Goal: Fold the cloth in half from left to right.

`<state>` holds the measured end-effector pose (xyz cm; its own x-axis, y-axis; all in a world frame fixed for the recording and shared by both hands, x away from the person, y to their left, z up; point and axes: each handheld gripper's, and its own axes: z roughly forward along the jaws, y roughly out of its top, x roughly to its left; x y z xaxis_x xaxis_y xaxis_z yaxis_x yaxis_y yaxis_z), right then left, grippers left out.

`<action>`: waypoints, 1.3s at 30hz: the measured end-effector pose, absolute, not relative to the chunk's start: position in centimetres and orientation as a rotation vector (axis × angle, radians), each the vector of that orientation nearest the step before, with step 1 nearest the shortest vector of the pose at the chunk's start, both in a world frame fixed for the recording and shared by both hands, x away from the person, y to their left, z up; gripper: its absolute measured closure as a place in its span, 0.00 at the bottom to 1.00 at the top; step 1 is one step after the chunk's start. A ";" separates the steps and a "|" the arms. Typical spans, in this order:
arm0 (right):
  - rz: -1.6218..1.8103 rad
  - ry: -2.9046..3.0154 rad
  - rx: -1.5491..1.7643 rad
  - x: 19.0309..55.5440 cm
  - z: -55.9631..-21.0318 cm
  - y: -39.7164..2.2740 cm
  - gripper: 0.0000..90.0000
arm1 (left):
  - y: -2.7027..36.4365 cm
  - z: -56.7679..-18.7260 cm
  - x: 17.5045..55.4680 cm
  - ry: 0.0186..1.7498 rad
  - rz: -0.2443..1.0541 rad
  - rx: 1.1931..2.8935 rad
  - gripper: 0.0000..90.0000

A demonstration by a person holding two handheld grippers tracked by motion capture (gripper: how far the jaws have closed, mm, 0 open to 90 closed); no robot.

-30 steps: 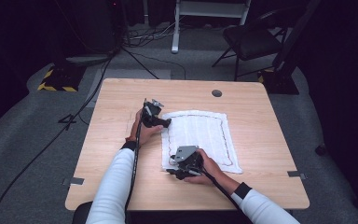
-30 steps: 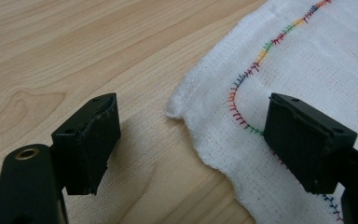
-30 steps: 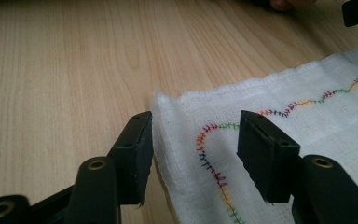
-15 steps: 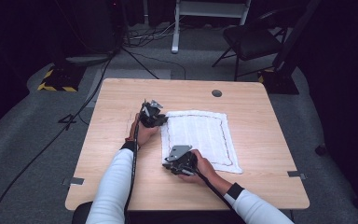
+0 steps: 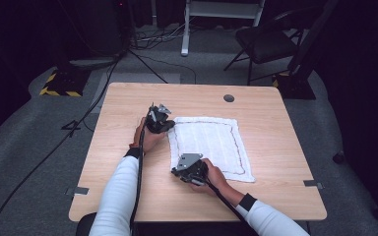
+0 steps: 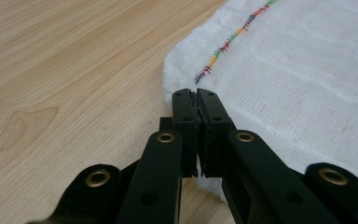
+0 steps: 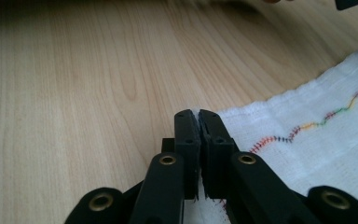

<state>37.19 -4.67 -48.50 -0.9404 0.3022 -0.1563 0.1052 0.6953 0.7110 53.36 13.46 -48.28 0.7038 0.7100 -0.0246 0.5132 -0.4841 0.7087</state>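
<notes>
cloth (image 5: 210,142): white, rainbow stitched border | table (image 5: 275,123): light woodgrain

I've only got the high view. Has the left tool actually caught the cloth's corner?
Observer: Yes. In the left gripper view, the left tool has just closed, and its jaws are shut on the corner of the cloth.
Operator: And the right tool?
Observer: The right tool has just closed as well. In the right gripper view the cloth's edge is pinched between its jaws.
Operator: Is the cloth's border one colour?
Observer: No. Up close, the stitching runs through rainbow colours.
</notes>
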 end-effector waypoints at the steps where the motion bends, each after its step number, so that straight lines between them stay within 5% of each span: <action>1: 1.079 2.643 0.312 37.1 -48.4 -4.6 0.97 | 13.6 -48.2 53.3 0.926 0.360 2.197 0.97; 24: 1.147 2.600 0.265 36.8 -46.2 -2.5 0.97 | 17.4 -46.4 52.1 0.966 0.409 2.137 0.97; 39: 1.201 2.522 0.329 37.1 -43.7 -6.5 0.97 | 13.9 -45.0 52.7 0.926 0.454 2.081 0.97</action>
<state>37.09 -6.53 -43.66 -0.9198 0.3422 -0.1920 0.0666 0.6185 0.7830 52.65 13.93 -44.98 0.6684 0.7438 0.0039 0.4580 -0.4157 0.7858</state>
